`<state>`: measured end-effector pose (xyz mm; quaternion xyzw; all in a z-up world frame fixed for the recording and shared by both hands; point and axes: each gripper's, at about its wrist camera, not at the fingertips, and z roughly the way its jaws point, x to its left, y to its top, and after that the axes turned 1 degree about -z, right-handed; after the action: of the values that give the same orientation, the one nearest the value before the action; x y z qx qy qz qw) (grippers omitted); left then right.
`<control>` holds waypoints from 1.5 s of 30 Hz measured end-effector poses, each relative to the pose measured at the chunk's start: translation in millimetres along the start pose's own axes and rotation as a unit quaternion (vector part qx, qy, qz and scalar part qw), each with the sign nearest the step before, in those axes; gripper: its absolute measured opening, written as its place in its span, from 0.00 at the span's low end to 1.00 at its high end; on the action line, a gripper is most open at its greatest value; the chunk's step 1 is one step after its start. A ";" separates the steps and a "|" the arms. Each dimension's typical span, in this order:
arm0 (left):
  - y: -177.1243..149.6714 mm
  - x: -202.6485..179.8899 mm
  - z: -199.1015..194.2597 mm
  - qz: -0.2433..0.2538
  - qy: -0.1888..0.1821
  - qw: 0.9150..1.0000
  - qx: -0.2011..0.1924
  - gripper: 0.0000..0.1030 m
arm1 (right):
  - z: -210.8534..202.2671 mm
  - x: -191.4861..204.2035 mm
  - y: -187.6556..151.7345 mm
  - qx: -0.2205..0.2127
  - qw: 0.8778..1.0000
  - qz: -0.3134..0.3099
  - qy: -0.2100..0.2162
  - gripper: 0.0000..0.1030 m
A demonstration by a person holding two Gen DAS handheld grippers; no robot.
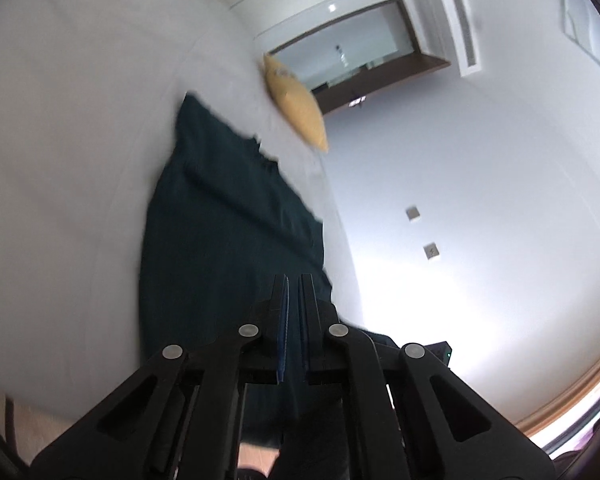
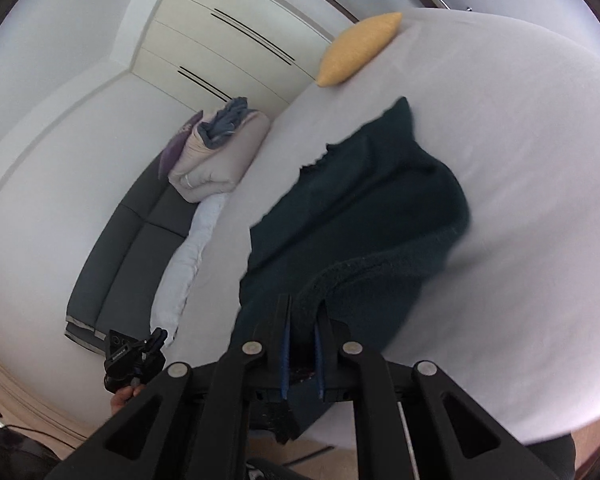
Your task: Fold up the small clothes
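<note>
A dark teal garment (image 1: 228, 220) lies spread lengthwise on the white bed sheet (image 1: 80, 120), blurred by motion. My left gripper (image 1: 293, 280) is shut on its near edge, and dark cloth hangs down between and below the fingers. In the right wrist view the same garment (image 2: 364, 200) stretches away over the sheet (image 2: 520, 160), with its near part bunched and raised. My right gripper (image 2: 303, 300) is shut on a thick fold of that near edge, and cloth fills the gap between the blue pads.
A yellow pillow (image 1: 296, 102) (image 2: 360, 48) lies at the bed's far end. Beside the bed stand a grey sofa (image 2: 132, 232) with a folded duvet (image 2: 220, 152) and wardrobe doors (image 2: 220, 32). A hand holds a black device (image 2: 134, 356) at the lower left.
</note>
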<state>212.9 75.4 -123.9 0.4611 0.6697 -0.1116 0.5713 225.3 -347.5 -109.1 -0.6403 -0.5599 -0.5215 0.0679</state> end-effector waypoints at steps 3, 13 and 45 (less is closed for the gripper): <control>19.5 1.0 5.1 0.002 0.004 1.000 -0.014 0.02 | 15.8 6.9 19.5 -0.005 1.000 -0.002 -0.002 0.10; -50.1 74.8 -1.5 -0.037 0.139 0.986 0.086 0.89 | 18.0 -6.8 -3.5 0.013 1.000 0.013 -0.018 0.10; -103.3 159.3 39.2 -0.197 -0.008 0.974 0.112 0.31 | -2.4 -31.2 -30.3 -0.008 0.998 0.056 -0.018 0.10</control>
<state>174.3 70.1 -313.9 0.3801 0.7263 -0.2998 0.4881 205.4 -358.3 -146.3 -0.6803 -0.5204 -0.5097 0.0817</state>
